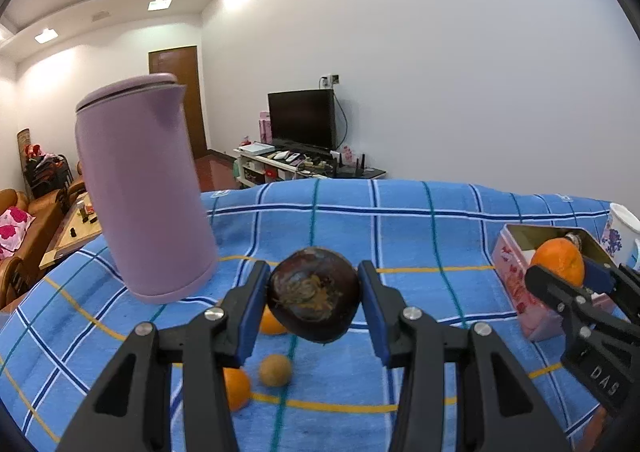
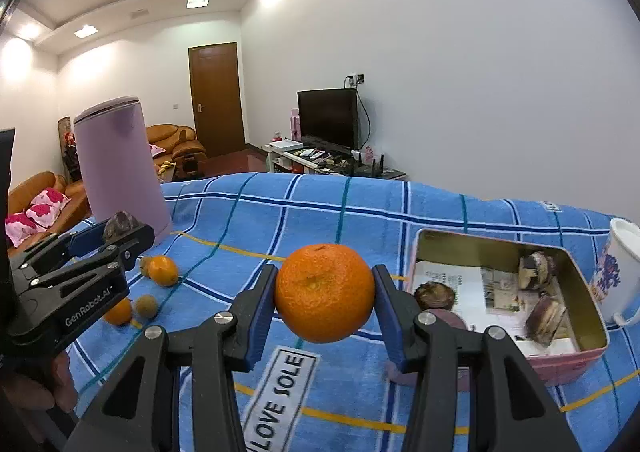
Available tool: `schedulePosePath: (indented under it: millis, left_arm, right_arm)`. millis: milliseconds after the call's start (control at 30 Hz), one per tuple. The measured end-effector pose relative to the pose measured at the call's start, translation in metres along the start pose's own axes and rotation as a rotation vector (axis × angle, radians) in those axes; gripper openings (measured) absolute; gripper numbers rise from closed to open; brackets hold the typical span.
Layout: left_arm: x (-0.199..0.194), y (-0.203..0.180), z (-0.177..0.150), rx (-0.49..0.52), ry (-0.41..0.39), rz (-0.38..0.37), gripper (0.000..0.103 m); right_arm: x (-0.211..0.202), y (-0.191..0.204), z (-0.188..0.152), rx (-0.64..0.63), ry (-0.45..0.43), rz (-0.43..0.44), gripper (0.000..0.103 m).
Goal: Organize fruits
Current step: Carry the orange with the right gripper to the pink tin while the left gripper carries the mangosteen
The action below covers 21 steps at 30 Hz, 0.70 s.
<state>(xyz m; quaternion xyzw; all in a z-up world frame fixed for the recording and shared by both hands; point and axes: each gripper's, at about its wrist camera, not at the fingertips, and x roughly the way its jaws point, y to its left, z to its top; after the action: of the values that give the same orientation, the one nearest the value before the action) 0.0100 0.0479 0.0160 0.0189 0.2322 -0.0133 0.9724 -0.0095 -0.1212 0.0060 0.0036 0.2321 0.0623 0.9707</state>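
My left gripper (image 1: 314,280) is shut on a dark brown round fruit (image 1: 314,298), held above the blue checked cloth (image 1: 400,228). The right gripper (image 2: 325,284) is shut on an orange (image 2: 325,294), lifted just left of an open pink tin (image 2: 480,244). Inside the tin lie dark fruits (image 2: 434,294) on printed paper. On the cloth remain two oranges (image 2: 162,270) (image 2: 118,312) and a small tan fruit (image 2: 146,306). The left wrist view shows the right gripper (image 1: 568,276) with its orange (image 1: 556,258) in front of the tin (image 1: 514,272). The right wrist view shows the left gripper (image 2: 114,234) with its dark fruit (image 2: 120,221).
A tall lilac kettle (image 1: 144,187) stands at the cloth's far left. A white flowered mug (image 2: 618,276) sits right of the tin. A hand (image 2: 60,384) holds the left gripper. Beyond the table are a TV stand, a door and sofas.
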Motion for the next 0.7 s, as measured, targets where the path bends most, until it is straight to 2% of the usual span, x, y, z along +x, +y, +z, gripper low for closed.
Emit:
schedulePosePath:
  millis: [700]
  left_arm:
    - [0.004,-0.069,0.017,0.054,-0.018,-0.076,0.047]
  right_arm:
    - [-0.01,-0.051,0.003,-0.028,-0.037,-0.12,0.049]
